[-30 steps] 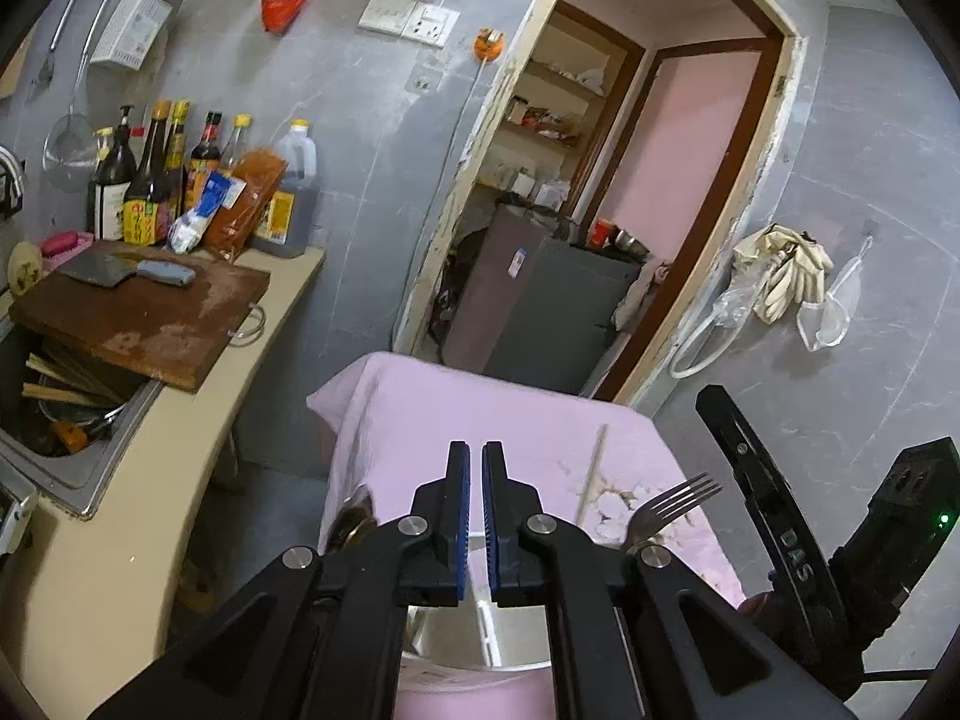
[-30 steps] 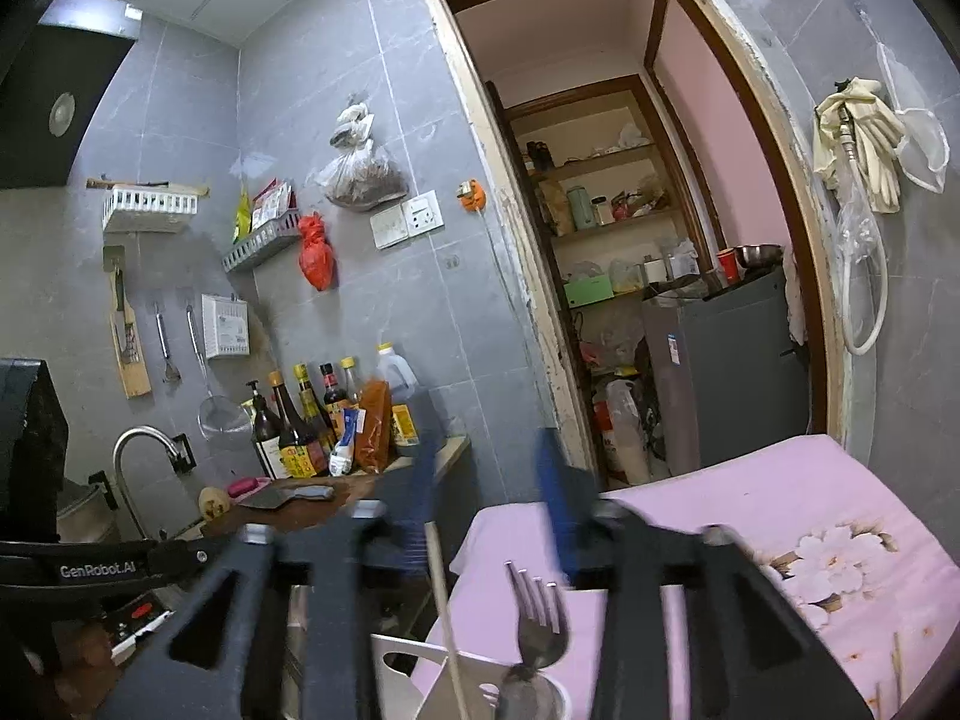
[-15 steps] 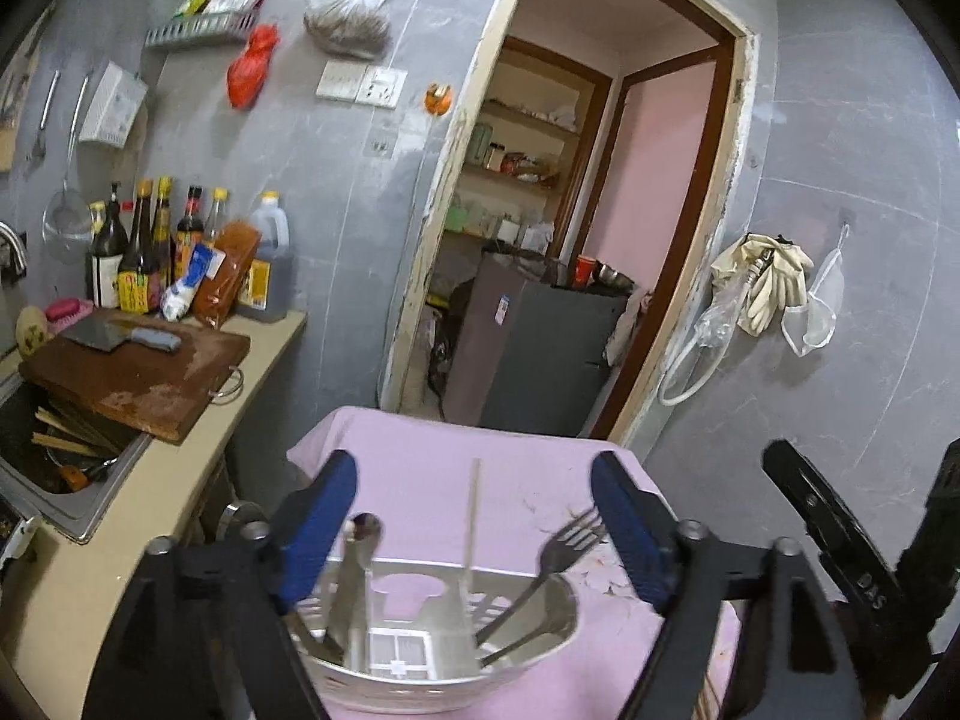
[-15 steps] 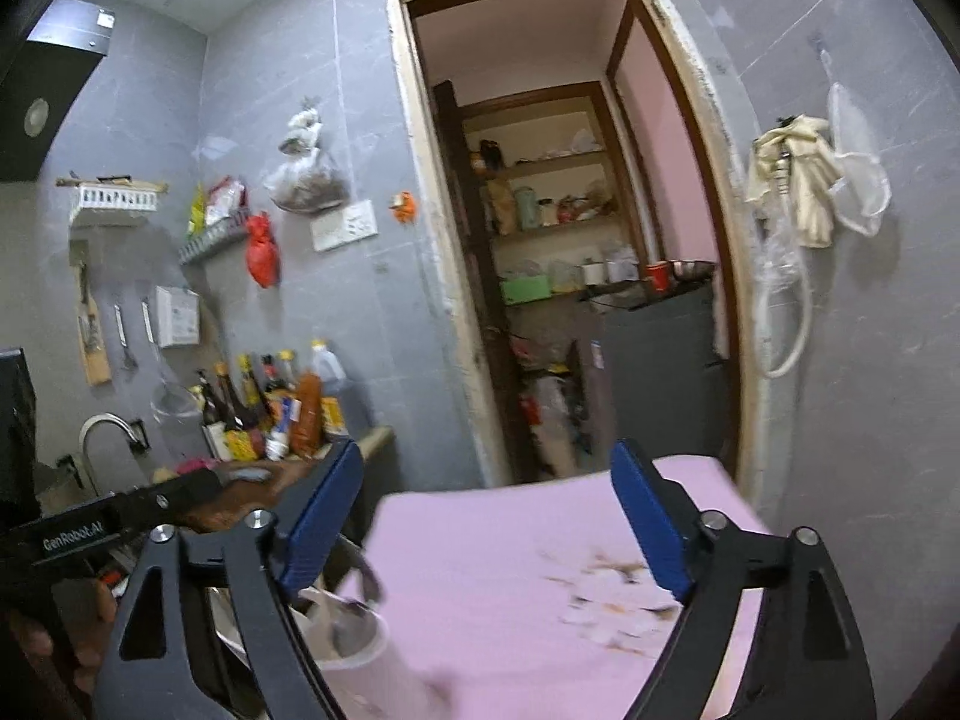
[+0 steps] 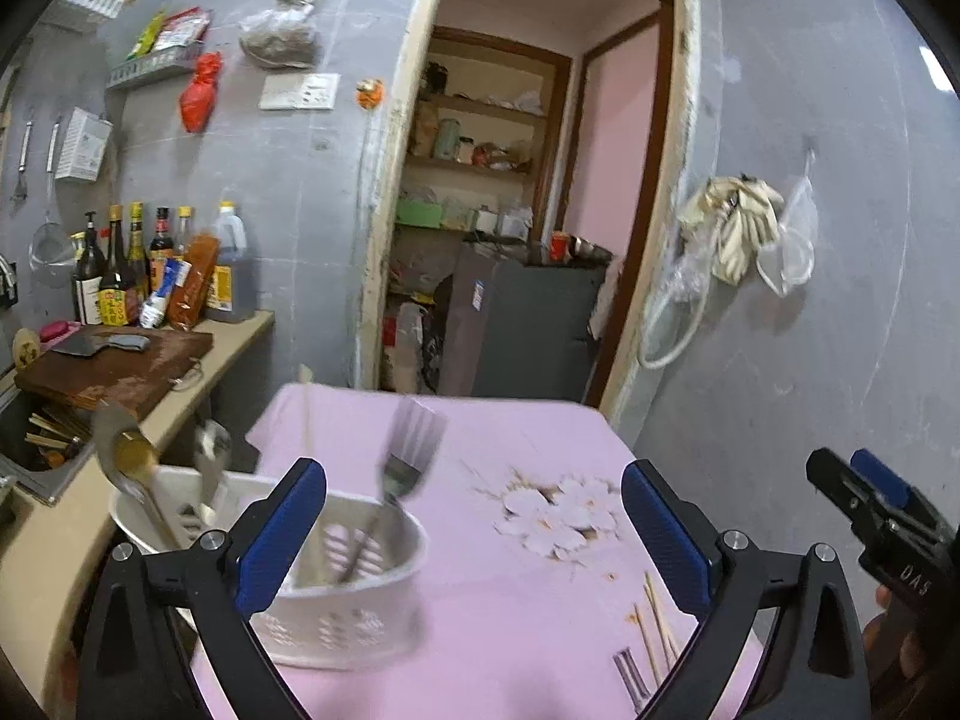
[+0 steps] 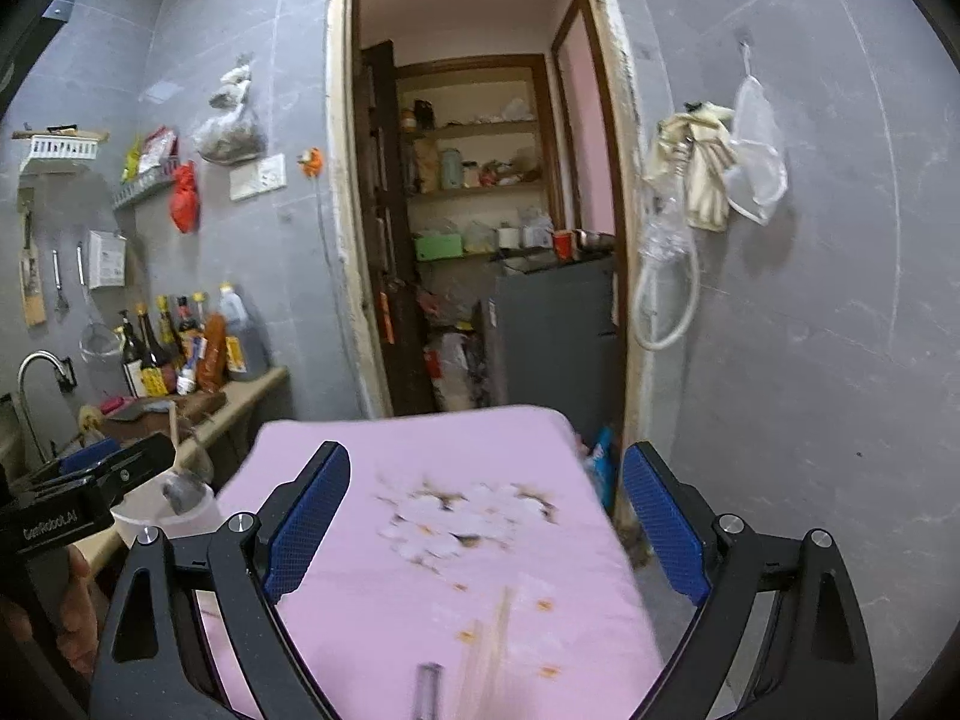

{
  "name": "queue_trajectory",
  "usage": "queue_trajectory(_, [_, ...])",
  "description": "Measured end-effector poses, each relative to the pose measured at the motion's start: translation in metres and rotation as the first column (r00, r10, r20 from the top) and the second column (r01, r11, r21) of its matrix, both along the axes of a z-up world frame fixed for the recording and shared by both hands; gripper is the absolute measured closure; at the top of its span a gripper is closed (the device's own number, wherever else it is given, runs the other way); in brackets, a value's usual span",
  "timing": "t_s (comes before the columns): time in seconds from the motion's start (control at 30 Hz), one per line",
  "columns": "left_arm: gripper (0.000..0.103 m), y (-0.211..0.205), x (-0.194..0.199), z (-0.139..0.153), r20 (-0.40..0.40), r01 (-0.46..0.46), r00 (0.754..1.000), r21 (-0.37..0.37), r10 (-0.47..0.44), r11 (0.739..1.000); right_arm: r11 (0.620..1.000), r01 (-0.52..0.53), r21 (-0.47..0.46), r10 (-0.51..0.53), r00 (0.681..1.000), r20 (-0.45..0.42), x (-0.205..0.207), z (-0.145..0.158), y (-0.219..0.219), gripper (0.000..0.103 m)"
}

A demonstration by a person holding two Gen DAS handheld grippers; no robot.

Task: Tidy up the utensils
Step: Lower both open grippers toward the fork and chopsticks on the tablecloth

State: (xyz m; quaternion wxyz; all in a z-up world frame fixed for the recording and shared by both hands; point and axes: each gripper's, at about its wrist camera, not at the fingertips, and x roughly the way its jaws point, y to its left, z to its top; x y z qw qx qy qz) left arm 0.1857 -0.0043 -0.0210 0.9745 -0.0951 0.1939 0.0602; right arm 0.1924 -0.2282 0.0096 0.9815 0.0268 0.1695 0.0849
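A white slotted utensil holder (image 5: 336,594) stands at the left of the pink-clothed table (image 5: 510,432). A fork (image 5: 402,468), a spoon (image 5: 129,468), another utensil and a chopstick stand in it. My left gripper (image 5: 474,522) is open and empty, just behind and above the holder. Loose chopsticks (image 5: 657,630) and a metal handle (image 5: 630,669) lie on the cloth at the near right; they also show in the right wrist view (image 6: 492,648). My right gripper (image 6: 486,516) is open and empty above them.
A counter (image 5: 234,330) on the left carries a cutting board with a cleaver (image 5: 114,354), bottles (image 5: 156,264) and a sink (image 5: 36,438). An open doorway (image 6: 480,228) with shelves and a grey cabinet lies beyond the table. The grey wall (image 5: 810,330) is on the right.
Both grippers opened from shut or nearly shut to wide open and drew back from the holder. The right gripper swung right, off the holder and over the loose chopsticks.
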Motion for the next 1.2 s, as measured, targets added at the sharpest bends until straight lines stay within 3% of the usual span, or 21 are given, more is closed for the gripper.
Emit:
queue_trajectory(0.37, [0.004,-0.052,0.028,-0.052,-0.170,0.085,0.982,-0.011,-0.086,0.996,1.000,0.003,0.011,-0.002,0.989,-0.149,0.025,-0.061,-0.055,0.014])
queue_trajectory(0.53, [0.004,-0.066,0.039,-0.080,-0.276,0.127,0.952,-0.045,-0.134,0.991,0.997,-0.054,0.059,0.066,0.970,-0.232,0.044,-0.095,-0.068,0.015])
queue_trajectory(0.63, [0.005,-0.073,0.043,-0.093,-0.326,0.154,0.930,-0.071,-0.169,0.986,0.992,-0.089,0.088,0.110,0.957,-0.269,0.055,-0.113,-0.071,0.026])
queue_trajectory(0.83, [0.028,-0.087,0.052,-0.117,-0.425,0.207,0.870,-0.147,-0.251,0.967,0.975,-0.177,0.133,0.214,0.910,-0.354,0.081,-0.144,-0.061,0.059])
queue_trajectory(0.9, [0.041,-0.090,0.057,-0.123,-0.452,0.216,0.849,-0.176,-0.274,0.960,0.969,-0.200,0.146,0.242,0.893,-0.379,0.089,-0.154,-0.058,0.066])
queue_trajectory(0.93, [0.045,-0.093,0.059,-0.126,-0.465,0.224,0.837,-0.194,-0.290,0.955,0.967,-0.206,0.147,0.248,0.889,-0.385,0.091,-0.157,-0.058,0.067])
queue_trajectory(1.0, [0.064,-0.096,0.063,-0.131,-0.487,0.238,0.814,-0.218,-0.317,0.946,0.963,-0.223,0.152,0.266,0.880,-0.393,0.095,-0.163,-0.056,0.070])
queue_trajectory(1.07, [0.071,-0.100,0.067,-0.136,-0.511,0.242,0.792,-0.240,-0.334,0.940,0.959,-0.236,0.154,0.279,0.871,-0.404,0.099,-0.167,-0.053,0.073])
queue_trajectory(1.2, [0.074,-0.105,0.071,-0.145,-0.533,0.236,0.766,-0.290,-0.361,0.928,0.948,-0.269,0.169,0.317,0.848,-0.425,0.106,-0.172,-0.045,0.075])
